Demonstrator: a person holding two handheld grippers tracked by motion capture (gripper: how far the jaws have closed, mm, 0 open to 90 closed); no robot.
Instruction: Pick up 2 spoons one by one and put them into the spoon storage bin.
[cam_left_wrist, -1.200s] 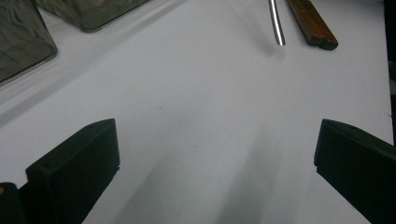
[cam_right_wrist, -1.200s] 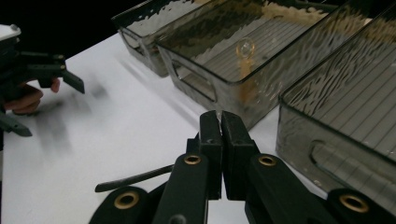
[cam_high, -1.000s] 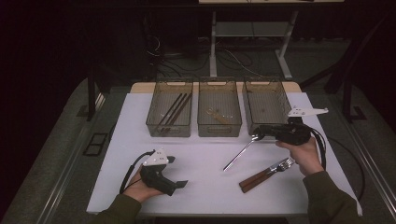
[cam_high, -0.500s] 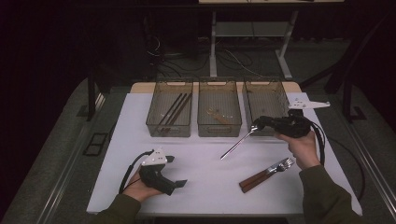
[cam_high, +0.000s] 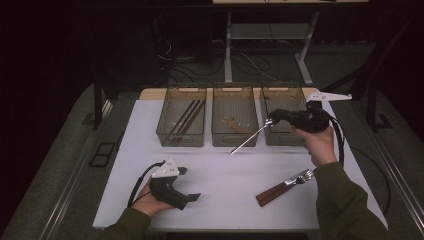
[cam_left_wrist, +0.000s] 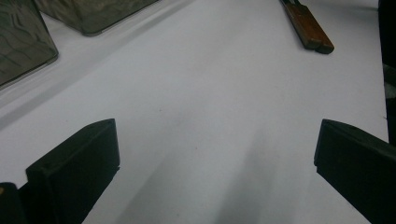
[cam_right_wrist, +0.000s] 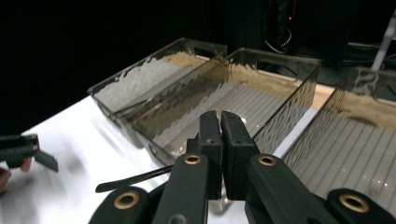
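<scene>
Lifted off the table, the spoon (cam_high: 248, 139) is hanging from my right gripper (cam_high: 272, 117), fingers clamping it, nearing the far-edge right bin (cam_high: 283, 95).

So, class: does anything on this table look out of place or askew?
The wooden-handled cutlery lies loose and slantwise on the white table, outside the three bins. The right gripper holds a metal utensil dangling at a slant.

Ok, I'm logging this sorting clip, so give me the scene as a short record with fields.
held item: spoon, in right gripper, lifted above the table
left gripper: open, resting on table
bins: left bin holds dark sticks; middle bin and right bin stand beside it
still on table: wooden-handled cutlery
</scene>
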